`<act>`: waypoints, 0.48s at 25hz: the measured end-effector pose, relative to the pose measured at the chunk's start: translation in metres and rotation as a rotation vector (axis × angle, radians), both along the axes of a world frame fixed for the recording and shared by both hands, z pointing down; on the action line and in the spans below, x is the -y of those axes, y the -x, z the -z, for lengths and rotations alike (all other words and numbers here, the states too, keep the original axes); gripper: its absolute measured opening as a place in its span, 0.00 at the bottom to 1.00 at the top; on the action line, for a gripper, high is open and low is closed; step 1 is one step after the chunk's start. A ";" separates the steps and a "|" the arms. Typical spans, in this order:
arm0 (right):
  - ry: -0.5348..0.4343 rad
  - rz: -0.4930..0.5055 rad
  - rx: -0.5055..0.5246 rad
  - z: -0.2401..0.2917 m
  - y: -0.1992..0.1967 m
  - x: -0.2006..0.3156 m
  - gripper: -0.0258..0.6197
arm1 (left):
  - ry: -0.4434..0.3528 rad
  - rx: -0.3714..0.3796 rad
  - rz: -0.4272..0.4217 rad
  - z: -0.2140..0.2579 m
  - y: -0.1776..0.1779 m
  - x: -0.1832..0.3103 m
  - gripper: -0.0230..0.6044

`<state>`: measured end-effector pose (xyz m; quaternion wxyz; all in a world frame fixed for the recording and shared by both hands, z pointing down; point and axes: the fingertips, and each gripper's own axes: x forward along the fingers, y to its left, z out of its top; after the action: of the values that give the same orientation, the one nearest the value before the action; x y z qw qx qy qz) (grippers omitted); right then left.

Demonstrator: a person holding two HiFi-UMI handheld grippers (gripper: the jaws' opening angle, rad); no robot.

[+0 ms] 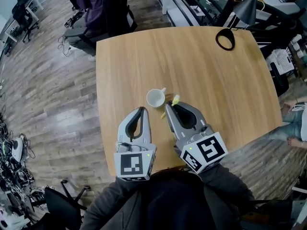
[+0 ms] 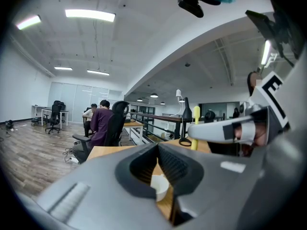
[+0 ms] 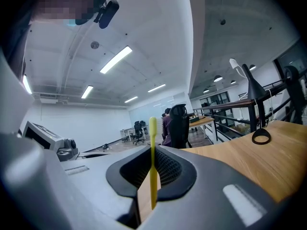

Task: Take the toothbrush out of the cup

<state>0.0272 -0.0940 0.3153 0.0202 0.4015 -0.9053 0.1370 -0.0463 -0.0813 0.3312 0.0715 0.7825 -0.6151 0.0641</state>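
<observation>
A white cup [image 1: 155, 98] stands upright on the wooden table [image 1: 201, 66]. Just right of it, my right gripper [image 1: 169, 108] is shut on a yellow toothbrush [image 1: 175, 99], clear of the cup. Seen from the right gripper view, the toothbrush [image 3: 152, 162] stands upright between the closed jaws of that gripper [image 3: 152, 150]. My left gripper [image 1: 141, 110] sits below and left of the cup, its tips together and nothing in them. Through the left gripper [image 2: 157, 147] I see the cup [image 2: 160, 188] close ahead, with the toothbrush [image 2: 194, 128] up to the right.
A black desk lamp [image 1: 247, 11] with a ring base [image 1: 225, 38] stands at the table's far right corner. Beyond the far left corner is an office chair with a seated person [image 1: 96, 8]. Another person [image 1: 292, 123] is off the right edge.
</observation>
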 end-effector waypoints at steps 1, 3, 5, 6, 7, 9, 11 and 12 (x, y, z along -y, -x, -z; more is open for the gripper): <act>0.000 0.000 0.004 0.001 -0.001 0.000 0.07 | 0.002 -0.001 0.001 0.000 -0.001 0.000 0.05; 0.001 0.001 0.009 0.002 -0.002 0.001 0.07 | 0.015 -0.007 0.001 0.001 -0.003 -0.001 0.05; 0.003 0.003 0.011 0.002 -0.002 0.000 0.07 | 0.010 -0.004 0.002 0.001 -0.003 -0.001 0.05; 0.004 0.004 0.011 0.002 -0.002 0.000 0.07 | 0.005 -0.001 0.002 0.002 -0.003 -0.001 0.05; 0.005 0.006 0.012 0.002 -0.002 -0.001 0.07 | 0.002 0.000 0.003 0.002 -0.003 -0.002 0.05; 0.005 0.008 0.014 0.002 -0.003 -0.001 0.07 | 0.002 -0.001 0.005 0.002 -0.004 -0.002 0.05; 0.004 0.010 0.017 0.003 -0.003 -0.001 0.07 | 0.007 -0.001 0.006 0.002 -0.005 -0.002 0.05; 0.003 0.011 0.018 0.003 -0.004 -0.001 0.07 | 0.012 -0.001 0.006 0.002 -0.006 -0.003 0.05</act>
<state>0.0308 -0.0927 0.3122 0.0133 0.3952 -0.9074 0.1421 -0.0405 -0.0782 0.3294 0.0769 0.7803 -0.6170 0.0671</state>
